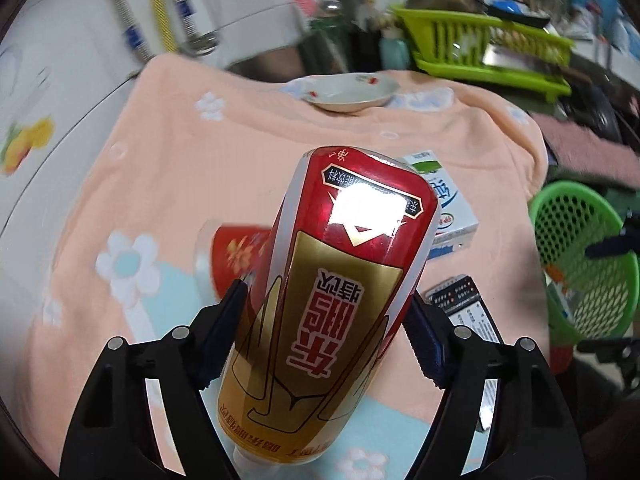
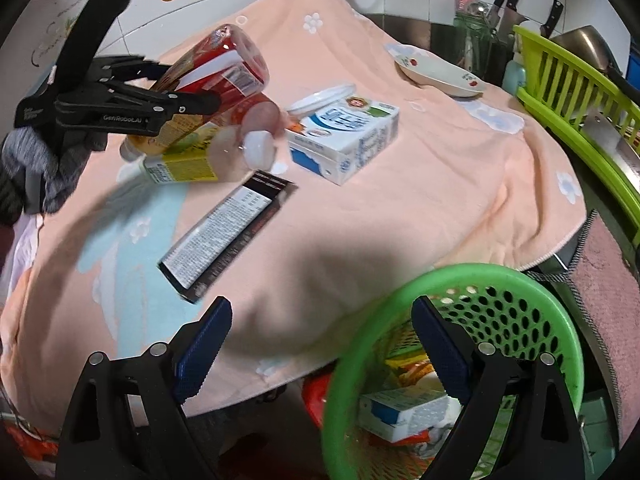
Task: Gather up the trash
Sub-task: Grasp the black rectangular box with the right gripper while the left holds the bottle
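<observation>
Left gripper [image 1: 326,332] jaws clamp red-gold bottle [image 1: 340,280]; right gripper [image 2: 322,344] jaws gape.

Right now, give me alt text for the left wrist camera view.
The left gripper clamps a red and gold bottle above a peach towel, with a milk carton, plate and green basket beyond.

The left gripper [image 1: 326,320] points down at a slant, and its two black jaws with blue pads press on the sides of a bottle [image 1: 320,300], which it holds clear above the table. In the right wrist view this gripper comes in from the left edge, carried by a hand in a grey glove [image 2: 60,148]. The right gripper [image 2: 322,344] also points downward. Its jaws stand wide apart and nothing is between them.
</observation>
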